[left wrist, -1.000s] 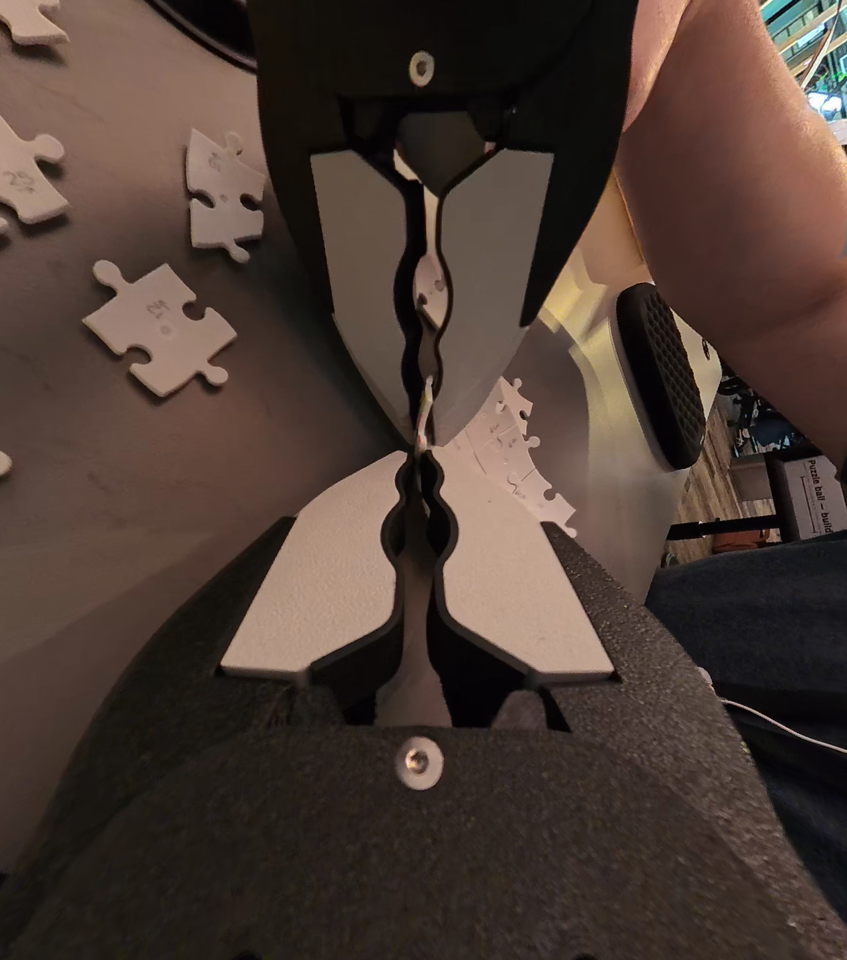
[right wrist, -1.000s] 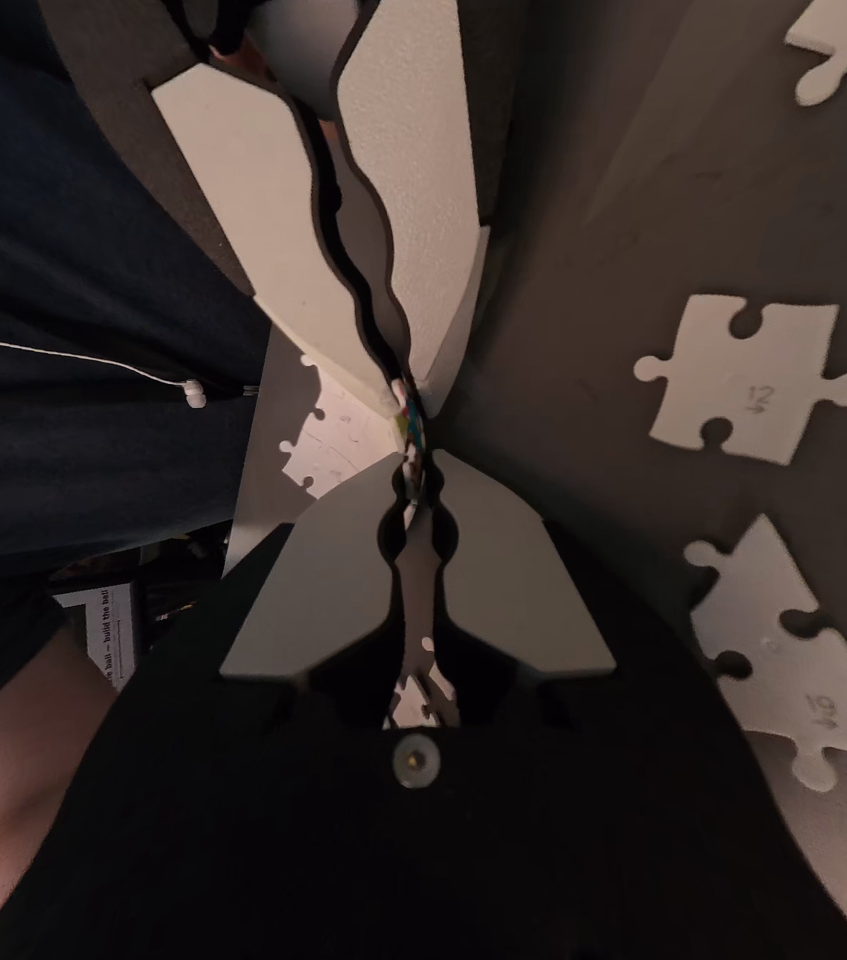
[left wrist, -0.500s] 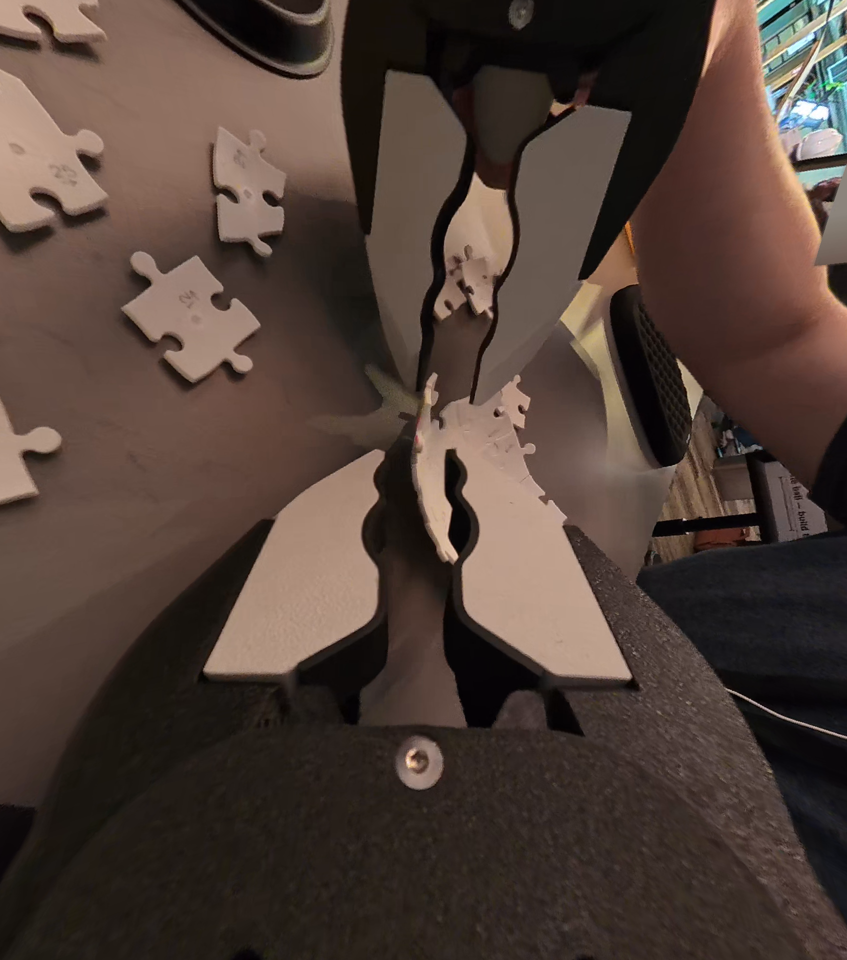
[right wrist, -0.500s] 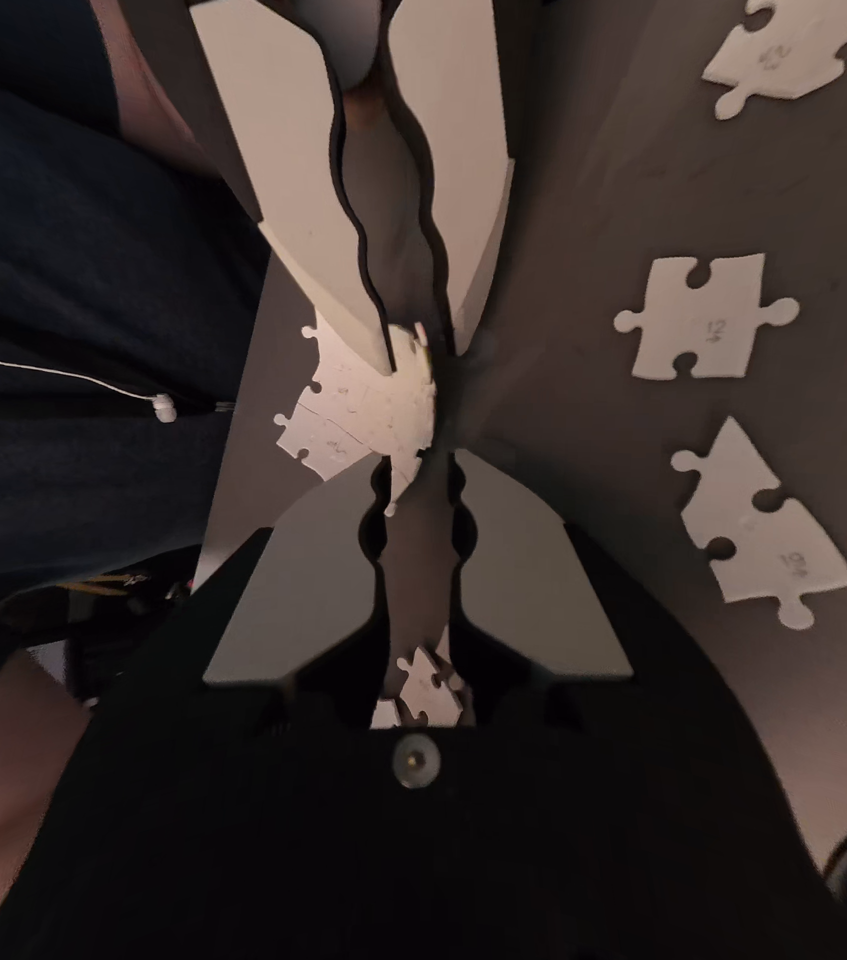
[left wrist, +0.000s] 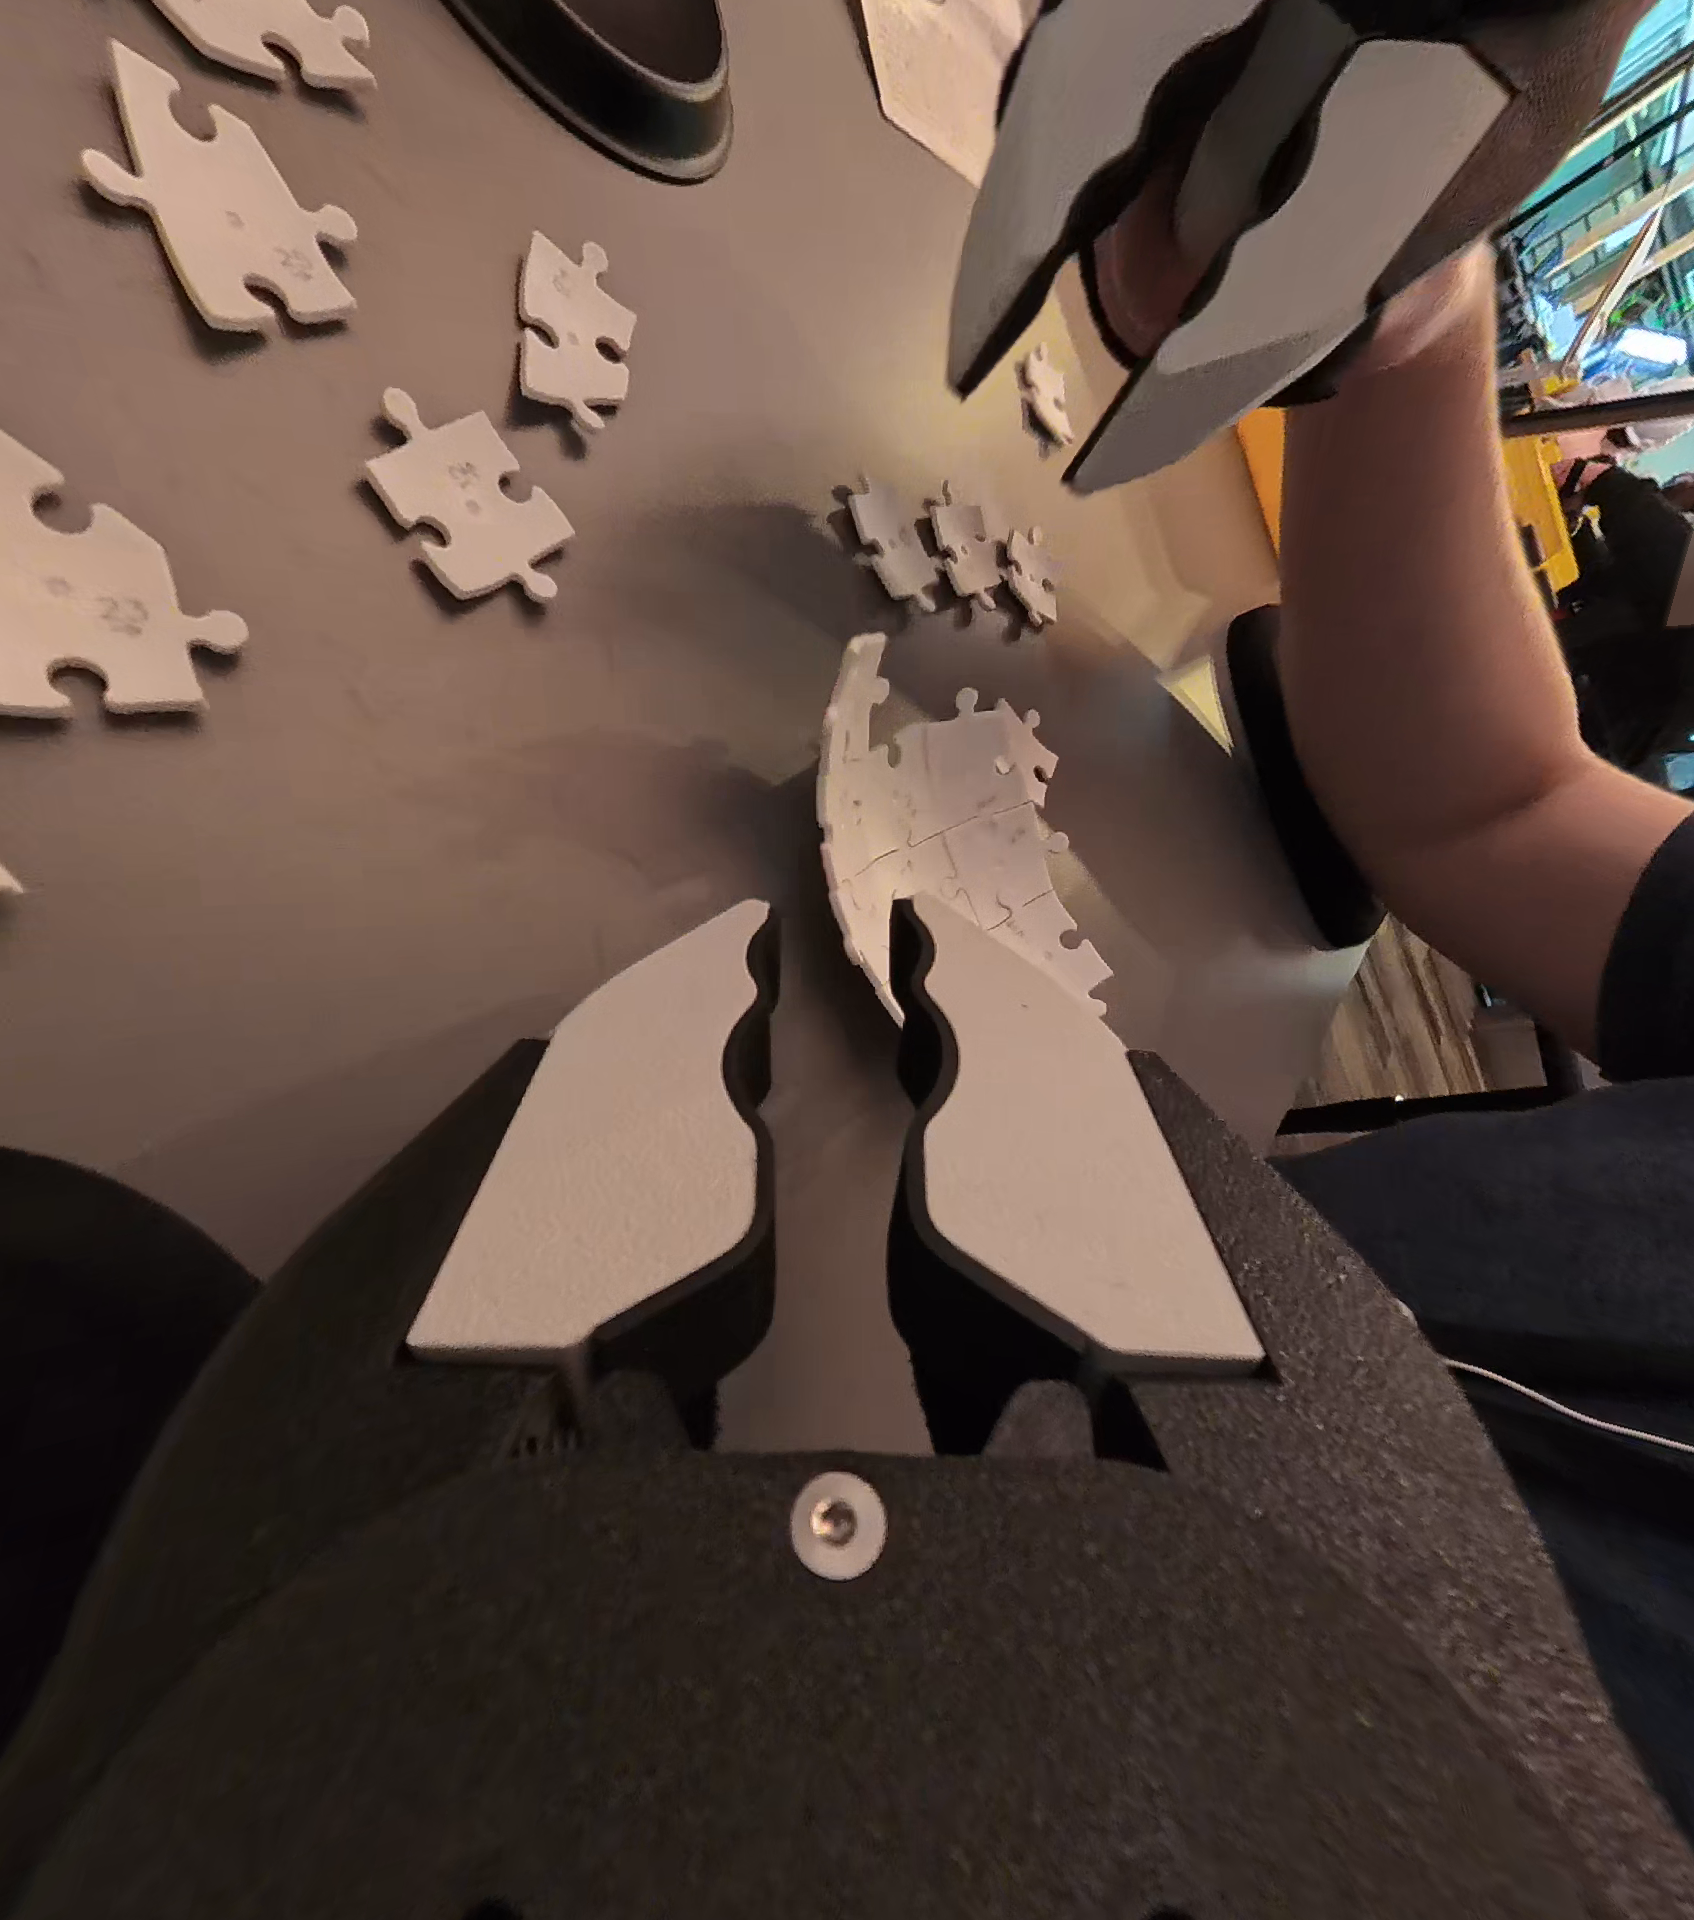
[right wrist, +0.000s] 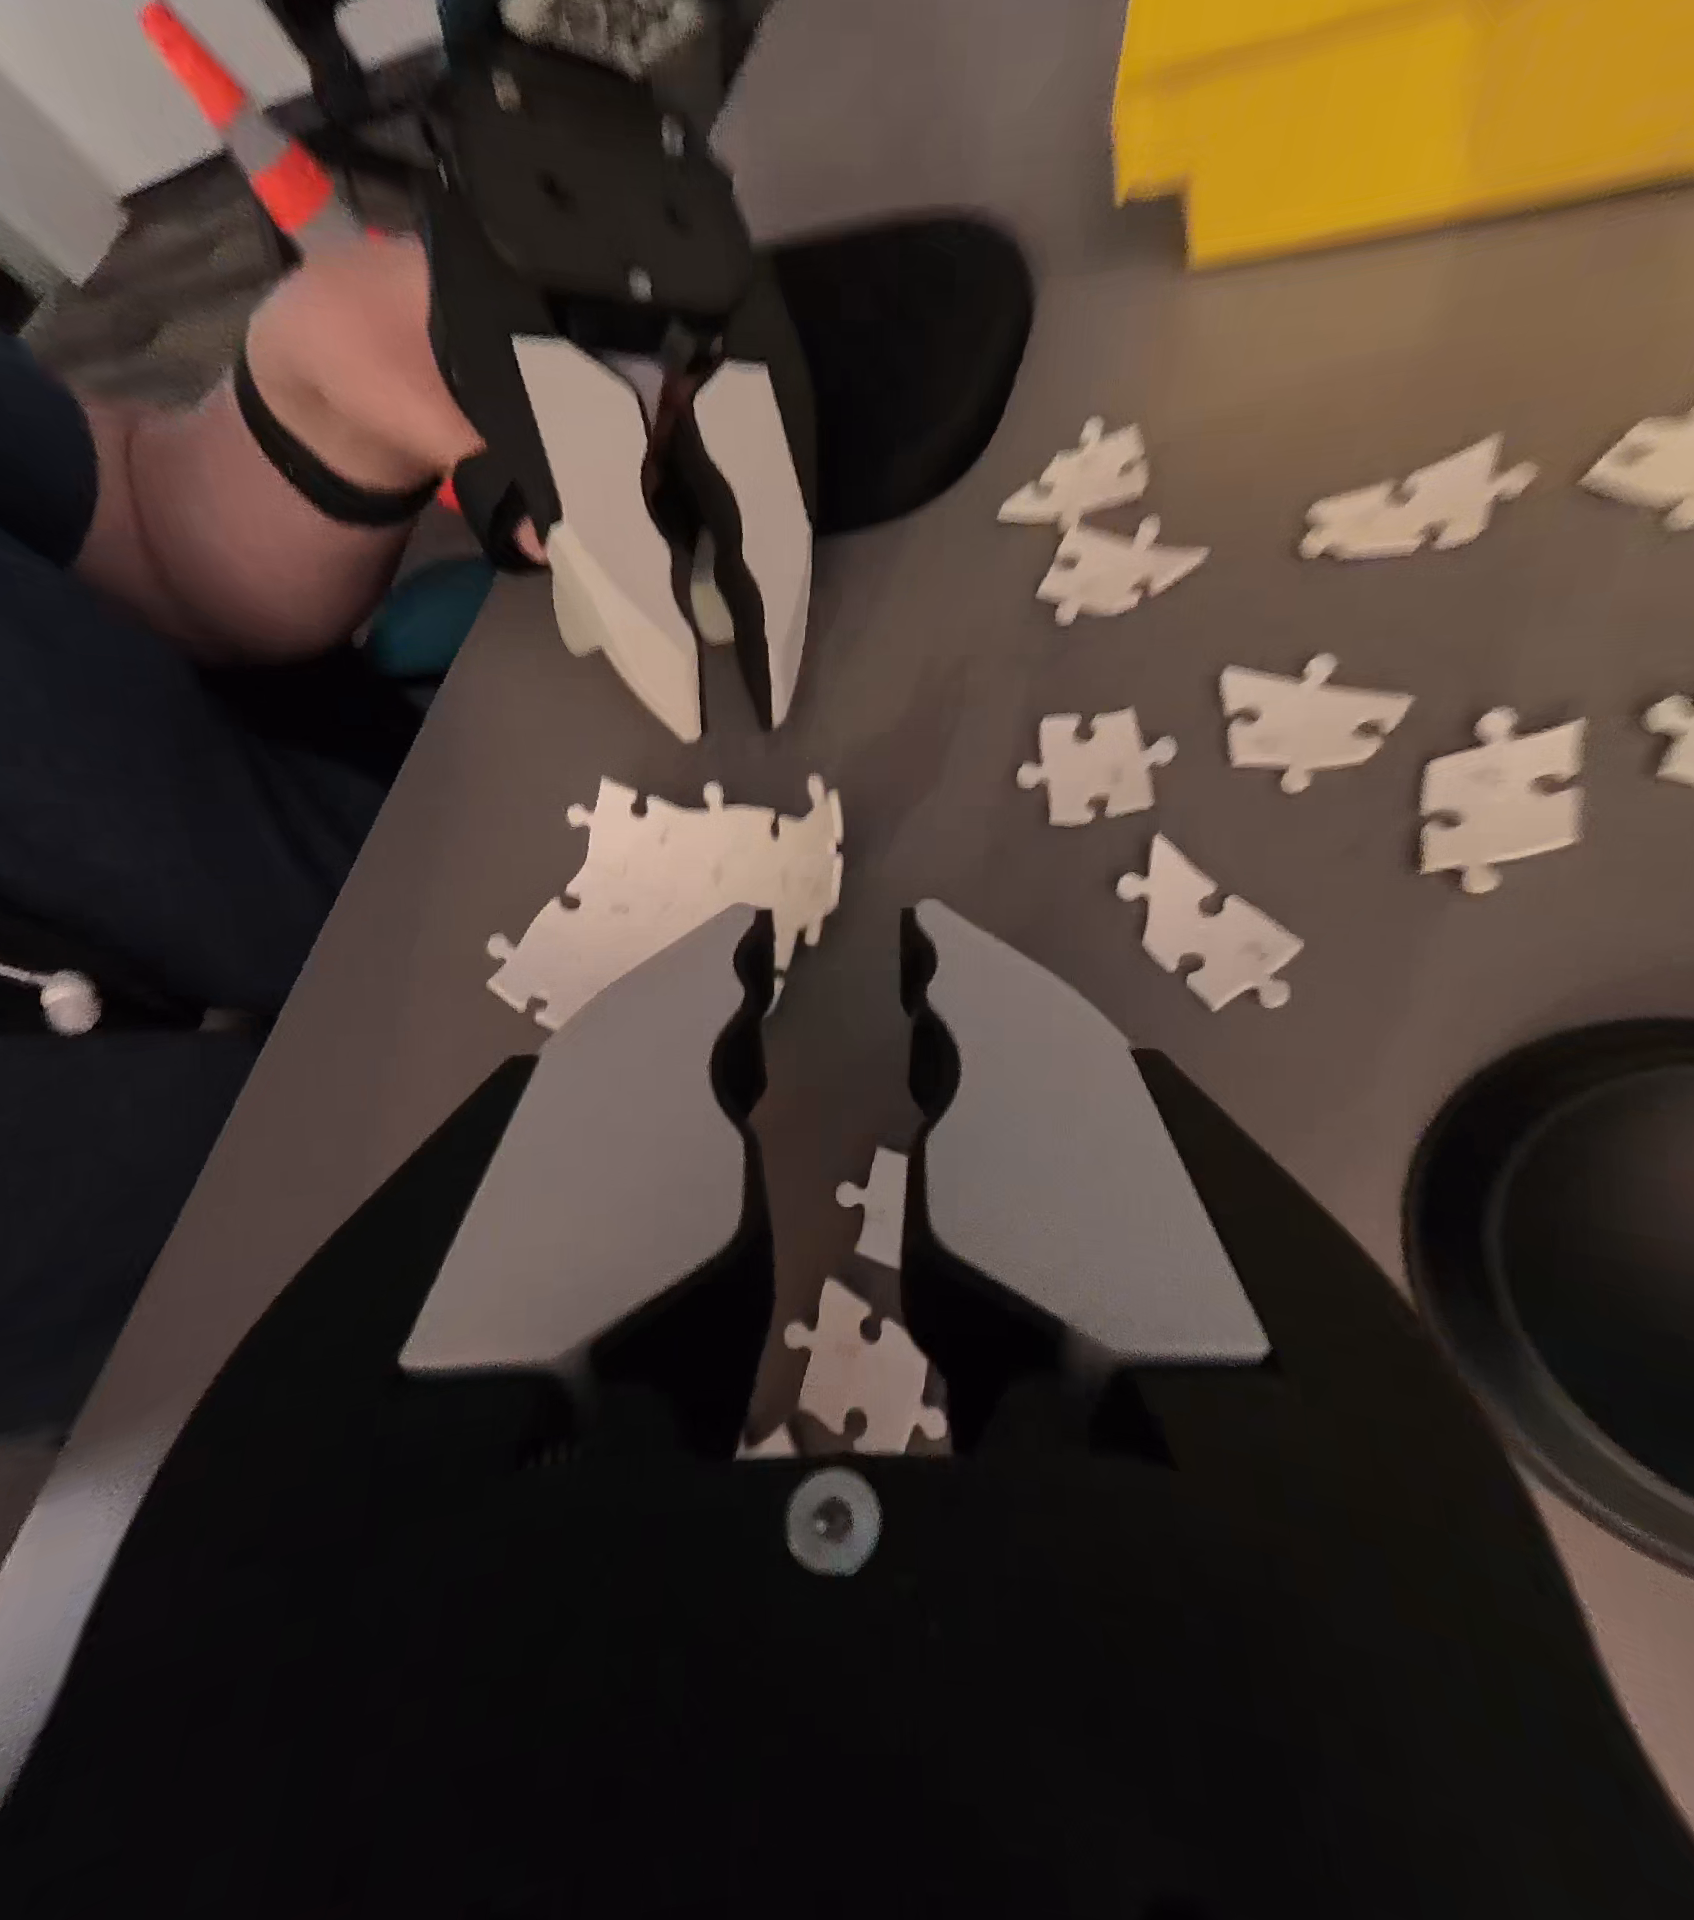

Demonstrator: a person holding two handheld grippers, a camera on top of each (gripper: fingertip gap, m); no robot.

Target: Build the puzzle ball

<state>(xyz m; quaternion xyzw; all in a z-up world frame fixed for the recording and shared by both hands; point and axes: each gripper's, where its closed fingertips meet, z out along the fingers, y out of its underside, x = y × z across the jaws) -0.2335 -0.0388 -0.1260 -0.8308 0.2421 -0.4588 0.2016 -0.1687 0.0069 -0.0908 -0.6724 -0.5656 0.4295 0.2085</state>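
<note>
A curved section of joined white puzzle pieces (left wrist: pixel 936 831) lies on the grey table (left wrist: pixel 510 831) near its front edge, and also shows in the right wrist view (right wrist: pixel 677 883). My left gripper (left wrist: pixel 835 920) is open and empty, with its right fingertip just in front of the section. My right gripper (right wrist: pixel 835 920) is open and empty, above and back from the section. In the left wrist view the right gripper (left wrist: pixel 1019 431) hangs open at the upper right. In the right wrist view the left gripper (right wrist: pixel 729 725) points down at the section's far side, jaws slightly apart.
Several loose white pieces (left wrist: pixel 458 520) (right wrist: pixel 1207 935) lie spread over the table. A short row of small joined pieces (left wrist: pixel 947 551) lies beyond the section. A black round stand (right wrist: pixel 1632 1299) (left wrist: pixel 635 94) stands on the table. A yellow box (right wrist: pixel 1445 104) stands at the back. The person's forearm (left wrist: pixel 1445 727) is at the right.
Both grippers were shut tip to tip on the joined section. They have opened and drawn apart, the right one rising away. The section now lies free on the table.
</note>
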